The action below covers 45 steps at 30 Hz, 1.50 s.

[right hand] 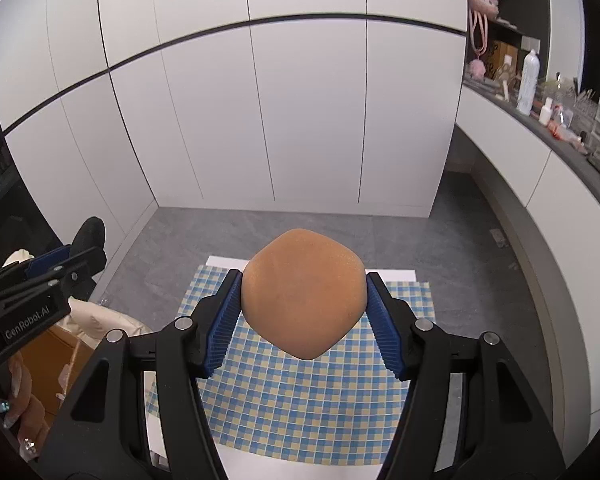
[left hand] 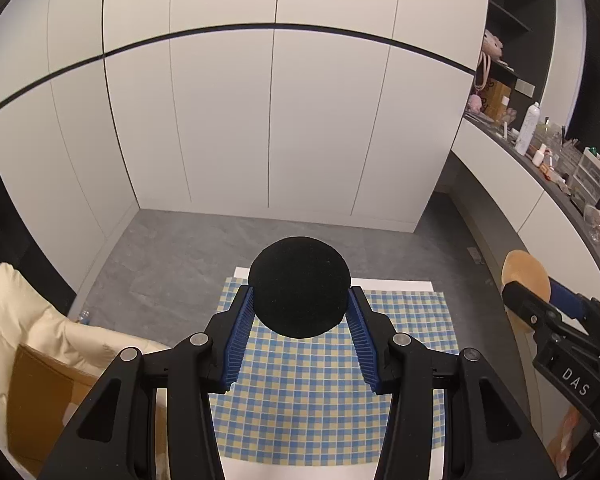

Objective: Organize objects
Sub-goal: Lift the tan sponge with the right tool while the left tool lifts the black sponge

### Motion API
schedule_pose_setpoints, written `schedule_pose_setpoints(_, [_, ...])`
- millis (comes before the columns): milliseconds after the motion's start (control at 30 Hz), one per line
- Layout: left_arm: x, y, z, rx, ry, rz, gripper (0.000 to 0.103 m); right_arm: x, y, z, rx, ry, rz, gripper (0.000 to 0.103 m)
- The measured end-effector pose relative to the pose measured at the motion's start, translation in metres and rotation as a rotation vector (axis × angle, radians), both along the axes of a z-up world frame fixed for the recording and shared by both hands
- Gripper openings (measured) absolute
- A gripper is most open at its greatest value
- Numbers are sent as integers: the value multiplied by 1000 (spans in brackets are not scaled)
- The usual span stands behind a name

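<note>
A black sponge puff (left hand: 299, 287) sits pinched between the blue pads of the left gripper (left hand: 300, 300), held in the air above the blue-and-yellow checked cloth (left hand: 320, 392). Off to its right, the right gripper (right hand: 304, 286) clamps a tan puff (right hand: 305, 292), squeezed slightly out of round, over the same cloth. What may be a cream cushion (left hand: 28, 320) lies low to the left gripper's left.
</note>
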State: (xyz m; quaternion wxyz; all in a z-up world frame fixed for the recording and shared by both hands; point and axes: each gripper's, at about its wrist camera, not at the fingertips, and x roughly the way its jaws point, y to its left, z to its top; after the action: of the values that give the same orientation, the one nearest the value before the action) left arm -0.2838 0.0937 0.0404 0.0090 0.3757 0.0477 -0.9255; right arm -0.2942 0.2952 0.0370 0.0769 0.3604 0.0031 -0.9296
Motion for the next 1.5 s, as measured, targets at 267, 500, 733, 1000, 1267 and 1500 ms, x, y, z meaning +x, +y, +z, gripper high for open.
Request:
schedule_pose_setpoints(267, [26, 11, 26, -24, 17, -1, 47, 26, 10, 34, -10, 29, -10, 63])
schedule_pose_setpoints(500, [45, 18, 38, -46, 40, -18, 47, 38, 21, 47, -23, 46, -30, 63])
schedule_pose_setpoints(733, [72, 20, 50, -79, 79, -23, 47, 55, 21, 48, -14, 45, 6, 63])
schedule_pose_setpoints(1000, [115, 17, 40, -117, 96, 42, 48, 83, 21, 45, -30, 47, 24, 63])
schedule_pose_setpoints(1267, [162, 11, 26, -162, 104, 73, 48, 124, 18, 35, -7, 64, 31, 64])
schedule_pose_setpoints(1500, [203, 0, 18, -124, 96, 68, 48, 164, 15, 15, -15, 44, 40, 64])
